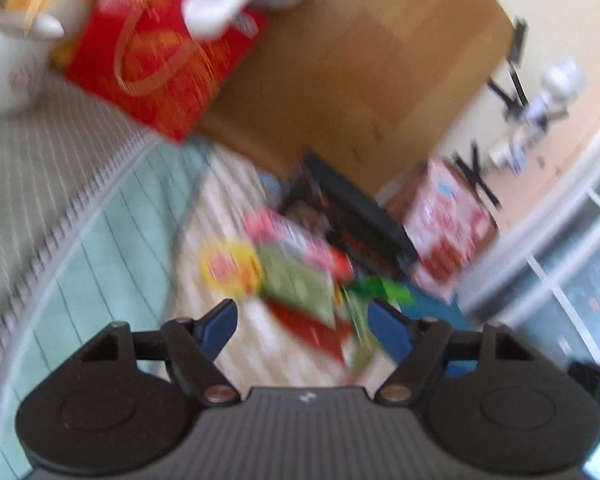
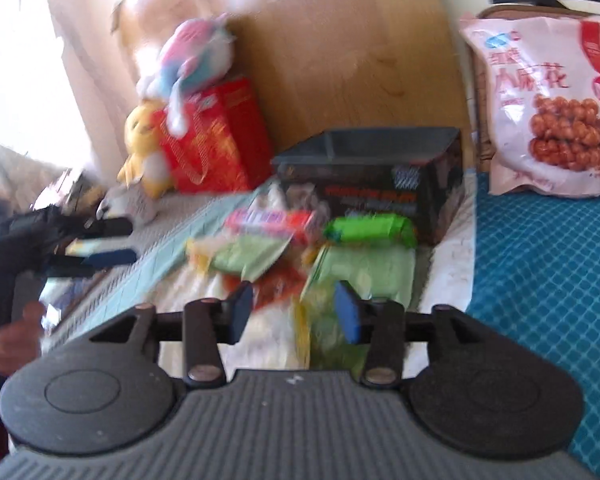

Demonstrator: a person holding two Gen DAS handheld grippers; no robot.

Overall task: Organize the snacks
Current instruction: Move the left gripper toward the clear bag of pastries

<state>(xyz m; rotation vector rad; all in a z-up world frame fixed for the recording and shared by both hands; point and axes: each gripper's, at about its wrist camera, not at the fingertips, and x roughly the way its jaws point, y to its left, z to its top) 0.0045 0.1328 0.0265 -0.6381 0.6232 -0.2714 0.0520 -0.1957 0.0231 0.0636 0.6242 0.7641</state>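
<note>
right gripper (image 2: 294,309) with fingers apart, nothing pinched, hanging just over the snack pile (image 2: 296,248) on the bed. left gripper (image 1: 302,322) wide too, holding nothing, right above the same pile. best to pick one packet, like the green bar (image 2: 370,229), pinch its middle, lift slow. behind the pile, dark box (image 2: 384,184), top open, inside too blurry to tell. farther right, big pink snack bag (image 2: 548,108) leaning up.
</note>
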